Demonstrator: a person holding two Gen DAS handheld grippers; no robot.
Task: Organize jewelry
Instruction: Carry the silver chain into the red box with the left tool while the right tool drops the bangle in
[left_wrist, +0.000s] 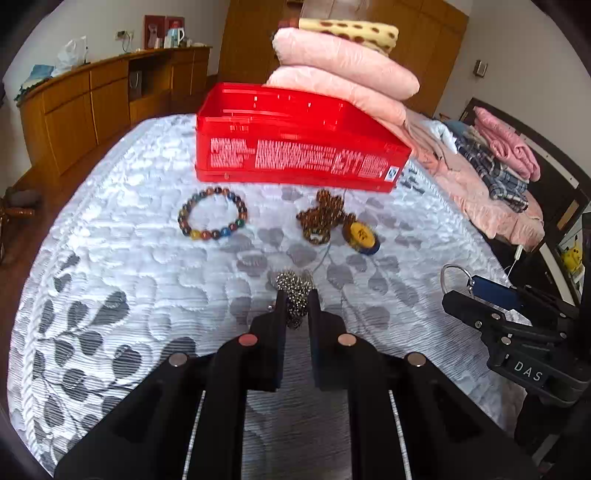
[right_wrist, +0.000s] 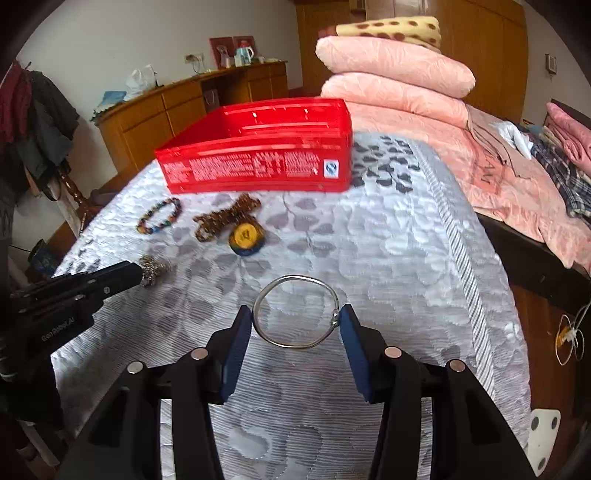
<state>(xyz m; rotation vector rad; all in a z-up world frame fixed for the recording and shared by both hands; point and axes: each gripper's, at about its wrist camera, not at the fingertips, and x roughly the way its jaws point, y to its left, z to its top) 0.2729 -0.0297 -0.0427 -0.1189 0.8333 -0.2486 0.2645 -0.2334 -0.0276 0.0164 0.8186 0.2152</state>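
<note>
My left gripper (left_wrist: 296, 301) is shut on a bunched silver bead chain (left_wrist: 293, 282), which hangs a little above the bedspread; the same chain (right_wrist: 149, 271) shows at that gripper's tip in the right wrist view. My right gripper (right_wrist: 295, 317) holds a thin silver bangle (right_wrist: 295, 312) flat between its blue pads, one on each side of the ring. Farther off on the bed lie a multicoloured bead bracelet (left_wrist: 213, 213), a brown bead necklace (left_wrist: 321, 216) with a yellow pendant (left_wrist: 361, 233), and behind them an open red box (left_wrist: 295, 147).
Folded pink quilts (left_wrist: 343, 77) are stacked behind the red box on the grey leaf-patterned bedspread (left_wrist: 129, 240). Folded clothes (left_wrist: 495, 158) lie at the right. A wooden sideboard (left_wrist: 110, 103) stands beyond the bed's left edge. A coat rack with clothes (right_wrist: 40, 122) is at far left.
</note>
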